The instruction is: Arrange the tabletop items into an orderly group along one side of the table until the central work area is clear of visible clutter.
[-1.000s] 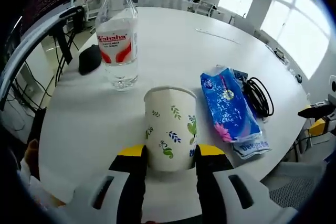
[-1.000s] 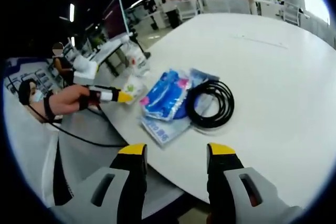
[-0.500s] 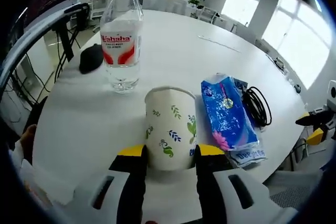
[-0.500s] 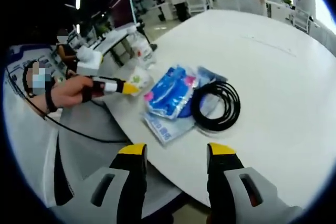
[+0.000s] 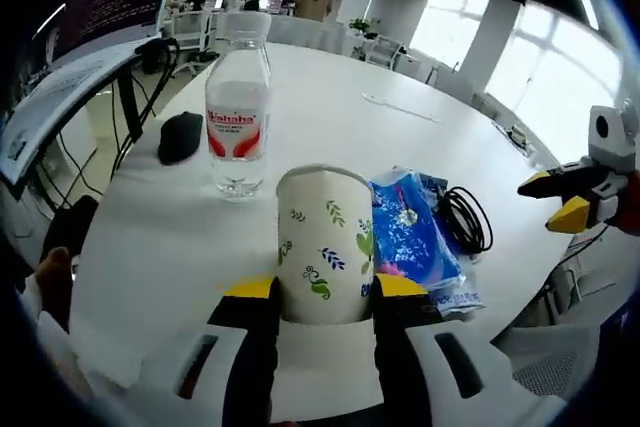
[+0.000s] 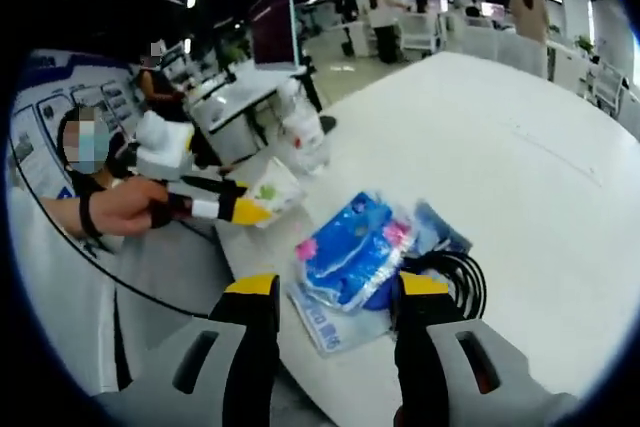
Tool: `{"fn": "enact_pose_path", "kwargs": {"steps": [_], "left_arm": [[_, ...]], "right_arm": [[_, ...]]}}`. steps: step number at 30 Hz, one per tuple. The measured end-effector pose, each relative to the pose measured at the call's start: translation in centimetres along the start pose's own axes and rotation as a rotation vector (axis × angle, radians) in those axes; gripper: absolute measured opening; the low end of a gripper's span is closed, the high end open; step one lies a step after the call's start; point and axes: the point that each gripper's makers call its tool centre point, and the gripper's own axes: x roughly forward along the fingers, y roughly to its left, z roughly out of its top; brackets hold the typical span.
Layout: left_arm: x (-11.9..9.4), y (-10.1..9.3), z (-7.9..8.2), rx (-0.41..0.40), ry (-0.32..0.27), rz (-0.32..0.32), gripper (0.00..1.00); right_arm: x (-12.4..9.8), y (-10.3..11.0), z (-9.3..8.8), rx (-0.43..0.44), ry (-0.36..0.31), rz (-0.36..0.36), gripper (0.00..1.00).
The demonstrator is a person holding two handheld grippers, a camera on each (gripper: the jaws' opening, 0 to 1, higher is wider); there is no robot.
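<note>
Paper cup, white w/ green and blue leaf print point(image 5: 323, 243), low centre of left gripper view, clamped upright between yellow-tipped jaws of left gripper point(image 5: 325, 289). Same cup point(image 6: 272, 191) seen left of centre in right gripper view, tilted there by camera roll, at white round table's point(image 5: 340, 117) near edge. Clear plastic water bottle w/ red-and-white label point(image 5: 238, 107) upper left of cup, well apart. Black computer mouse point(image 5: 180, 135) further left. Blue plastic tissue pack point(image 5: 408, 227) just right of cup, lying on flat clear packet w/ blue print point(image 5: 452, 297); black coiled cable point(image 5: 462, 219) touching pack's right side.

Right gripper point(image 6: 330, 292) at bottom centre of its view, jaws apart, grasping nothing, poised above tissue pack point(image 6: 355, 250) and cable point(image 6: 455, 282).

Judgement: cup being carried or placed. Best done by keeping cup upright, squeeze light (thin paper wall prob. crushes easily), lowering flat beside bottle or pack, letting go only once base sits fully on table, not over edge.
</note>
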Motion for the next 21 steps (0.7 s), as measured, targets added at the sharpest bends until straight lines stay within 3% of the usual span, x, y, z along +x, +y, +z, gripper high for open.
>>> {"fn": "enact_pose_path", "kwargs": {"steps": [9, 16, 21], "left_arm": [[-1.0, -3.4, 1.1, 0.13, -0.048, -0.089, 0.35], [-1.0, -6.9, 1.0, 0.263, -0.055, -0.172, 0.35], [-1.2, -8.2, 0.7, 0.314, -0.056, -0.203, 0.35]], "right_arm": [[2.7, 2.4, 3.4, -0.059, -0.021, 0.104, 0.44], [3.7, 4.0, 3.5, -0.1, 0.002, 0.17, 0.44], [4.0, 4.5, 3.1, -0.095, 0.017, 0.211, 0.44]]}}
